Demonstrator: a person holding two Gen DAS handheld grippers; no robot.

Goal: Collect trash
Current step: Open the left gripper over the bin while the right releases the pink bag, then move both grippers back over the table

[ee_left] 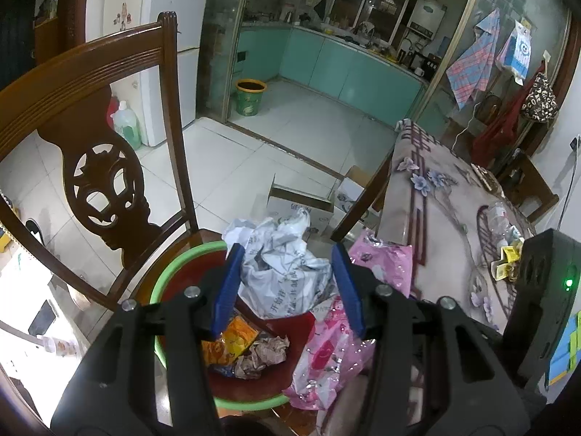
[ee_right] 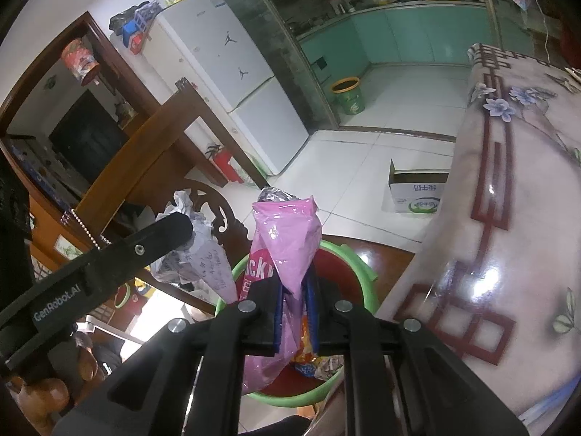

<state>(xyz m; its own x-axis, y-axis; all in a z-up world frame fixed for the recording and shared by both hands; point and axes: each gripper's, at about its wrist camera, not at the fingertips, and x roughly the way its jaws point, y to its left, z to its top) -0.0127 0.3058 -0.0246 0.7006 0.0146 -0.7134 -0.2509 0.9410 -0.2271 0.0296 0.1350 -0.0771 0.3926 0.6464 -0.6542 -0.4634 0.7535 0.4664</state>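
A red basin with a green rim (ee_left: 163, 283) stands on a chair seat and holds an orange wrapper (ee_left: 239, 338) and crumpled brown paper (ee_left: 268, 354). My left gripper (ee_left: 287, 252) hangs above it, its blue pads shut on a crumpled white plastic bag (ee_left: 279, 283). In the right wrist view my right gripper (ee_right: 296, 285) is shut on a pink snack wrapper (ee_right: 287, 239), held upright over the basin rim (ee_right: 363, 272). The same pink wrapper (ee_left: 385, 261) hangs right of the white bag, which also shows in the right wrist view (ee_right: 196, 254).
A carved wooden chair back (ee_left: 90, 109) rises at the left. The table with a floral cloth (ee_left: 435, 218) is at the right, with a plastic bottle (ee_left: 499, 216) and yellow wrappers (ee_left: 504, 261) on it. An open cardboard box (ee_left: 301, 207) and a green bucket (ee_left: 250, 96) stand on the tiled floor.
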